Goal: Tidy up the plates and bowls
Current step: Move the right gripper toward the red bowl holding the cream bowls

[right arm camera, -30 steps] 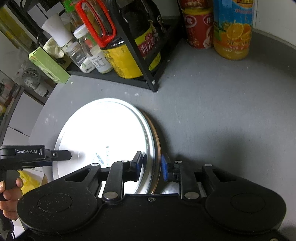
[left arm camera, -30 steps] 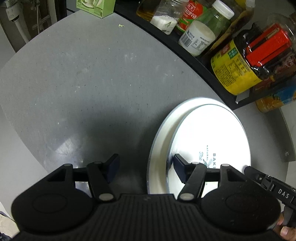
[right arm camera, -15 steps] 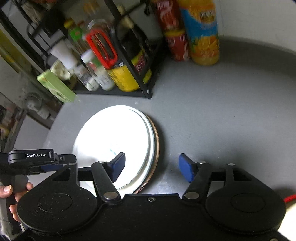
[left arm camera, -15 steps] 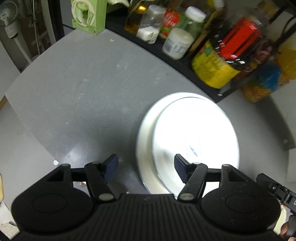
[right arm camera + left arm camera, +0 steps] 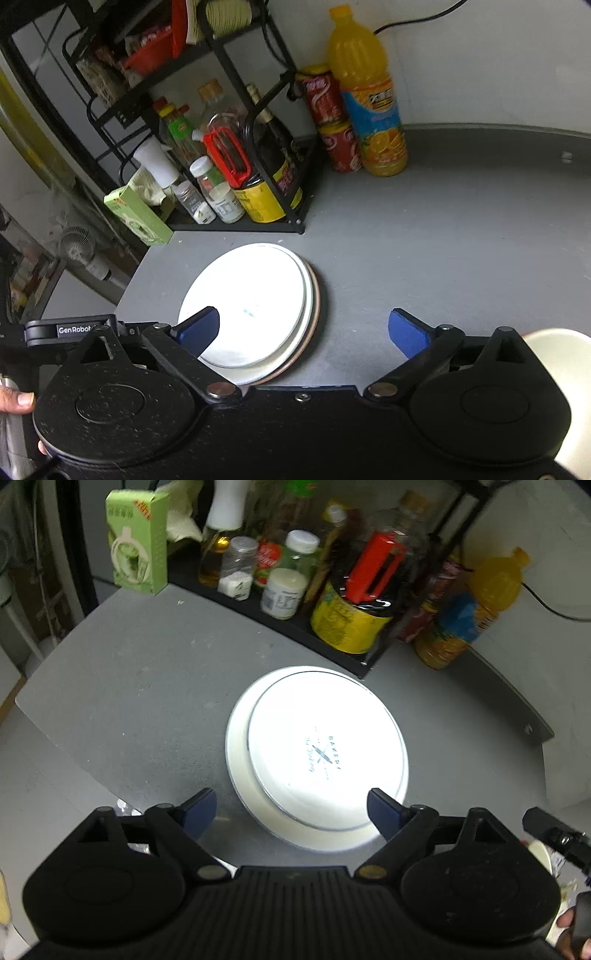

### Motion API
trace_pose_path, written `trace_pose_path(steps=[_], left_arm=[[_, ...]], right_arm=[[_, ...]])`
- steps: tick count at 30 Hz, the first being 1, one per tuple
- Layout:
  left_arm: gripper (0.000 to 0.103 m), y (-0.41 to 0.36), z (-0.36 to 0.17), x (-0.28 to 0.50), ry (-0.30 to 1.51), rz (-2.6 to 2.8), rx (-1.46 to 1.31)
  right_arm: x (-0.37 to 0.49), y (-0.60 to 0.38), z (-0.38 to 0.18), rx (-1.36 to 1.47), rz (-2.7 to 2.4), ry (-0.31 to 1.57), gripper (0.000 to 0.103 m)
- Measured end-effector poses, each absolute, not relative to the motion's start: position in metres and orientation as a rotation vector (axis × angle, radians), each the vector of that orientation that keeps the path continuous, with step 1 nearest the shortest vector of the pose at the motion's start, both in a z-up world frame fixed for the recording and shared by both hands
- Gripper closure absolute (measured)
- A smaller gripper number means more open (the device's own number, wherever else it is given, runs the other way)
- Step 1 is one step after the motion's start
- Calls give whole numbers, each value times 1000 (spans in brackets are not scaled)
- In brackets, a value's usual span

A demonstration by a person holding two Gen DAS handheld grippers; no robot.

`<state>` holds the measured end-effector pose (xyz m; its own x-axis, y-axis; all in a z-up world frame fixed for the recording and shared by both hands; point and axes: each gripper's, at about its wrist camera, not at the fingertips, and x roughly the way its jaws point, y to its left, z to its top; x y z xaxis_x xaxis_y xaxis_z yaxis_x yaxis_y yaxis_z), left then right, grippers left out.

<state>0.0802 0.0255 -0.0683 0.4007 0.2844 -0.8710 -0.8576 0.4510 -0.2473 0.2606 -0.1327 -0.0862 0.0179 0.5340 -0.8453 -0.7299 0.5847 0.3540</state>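
Since the right hand-held gripper [image 5: 301,330] was unclamped from the plate stack [image 5: 255,306] and pulled back, both hand-held grippers, left [image 5: 290,810] included, are spread apart; stack left near the surface's [image 5: 443,251] front edge, stacking judged done.

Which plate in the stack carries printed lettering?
The top plate, smallest and uppermost, shows blue lettering at its centre; the wider white plate beneath it shows only a plain rim.

The grey tabletop [image 5: 461,240] lies bare to the right of the stacked white plates [image 5: 255,302], giving open passage. Behind the stack, the black wire rack crowded with bottles and jars [image 5: 236,177] blocks the way, with the orange juice bottle [image 5: 373,99] and red cans [image 5: 332,122] beside it.
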Motion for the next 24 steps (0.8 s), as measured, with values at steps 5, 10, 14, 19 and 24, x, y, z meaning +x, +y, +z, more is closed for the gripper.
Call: trace_pose_path(steps=[5,10,14,19,24], left_arm=[[11,0,-55,84,863,787,-733],[11,-23,-45,90,867,741,-699],[11,-41,-39,97,869,698,-669],[11,-62,-34,114,879,647,-633],[11,-81,-31,133,882,592,-605]], right_arm=[[255,-156,-64,-153,978,1170,0],[250,-179,-46,-120,969,1138,0],[250,-198,-38,-126,924,1104,0],[254,-227,-32,-100,850,1085,0],[257,-256,-31,-71,796,1077,0]])
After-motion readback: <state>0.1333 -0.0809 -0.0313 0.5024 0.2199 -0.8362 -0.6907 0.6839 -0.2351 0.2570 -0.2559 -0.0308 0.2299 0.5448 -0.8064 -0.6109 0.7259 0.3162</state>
